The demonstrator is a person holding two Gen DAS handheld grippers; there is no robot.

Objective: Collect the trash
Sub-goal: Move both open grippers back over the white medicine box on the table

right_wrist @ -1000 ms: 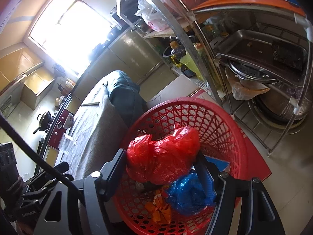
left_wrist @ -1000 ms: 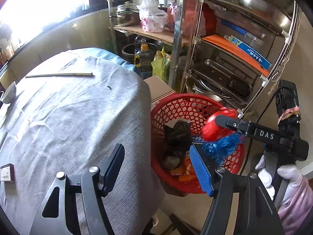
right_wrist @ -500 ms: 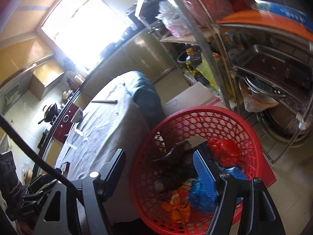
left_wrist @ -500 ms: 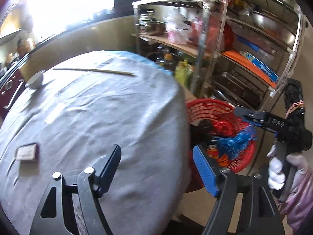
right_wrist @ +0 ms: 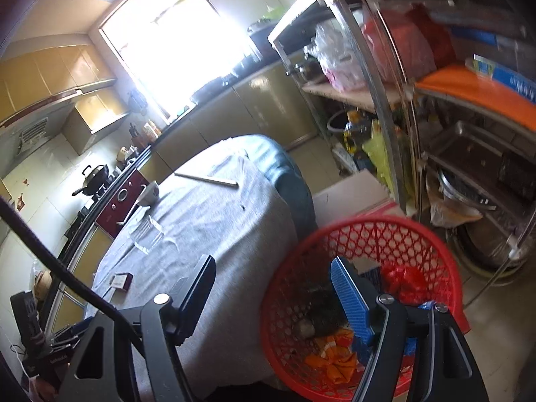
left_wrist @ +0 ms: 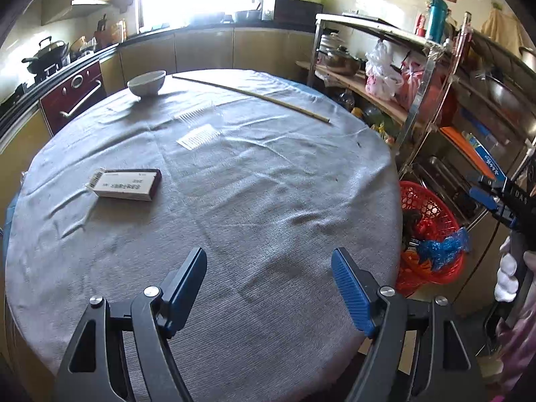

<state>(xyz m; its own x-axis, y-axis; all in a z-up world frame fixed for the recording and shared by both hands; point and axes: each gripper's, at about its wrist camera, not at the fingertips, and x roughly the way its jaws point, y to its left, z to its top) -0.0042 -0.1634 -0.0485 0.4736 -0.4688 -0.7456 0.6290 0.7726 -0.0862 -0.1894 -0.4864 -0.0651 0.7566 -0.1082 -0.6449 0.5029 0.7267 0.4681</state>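
A red mesh basket (right_wrist: 395, 234) stands on the floor beside the round table; it also shows in the left wrist view (left_wrist: 425, 201). It holds a red bag (right_wrist: 402, 278), a blue bag (left_wrist: 442, 248), orange scraps (right_wrist: 335, 355) and dark waste. My right gripper (right_wrist: 271, 288) is open and empty above the basket's near rim. My left gripper (left_wrist: 268, 278) is open and empty over the table's near part. A flat box (left_wrist: 125, 184), clear wrappers (left_wrist: 199, 135) and a long stick (left_wrist: 251, 95) lie on the grey cloth.
A white bowl (left_wrist: 146, 82) sits at the table's far side. A metal rack (left_wrist: 432, 77) with pots, bags and trays stands right of the table, close behind the basket. Kitchen counters and a stove (left_wrist: 47, 60) run along the far wall.
My right gripper has let go of the red bag, which now lies in the basket, and has risen. My left gripper has swung left, from the basket to over the table.
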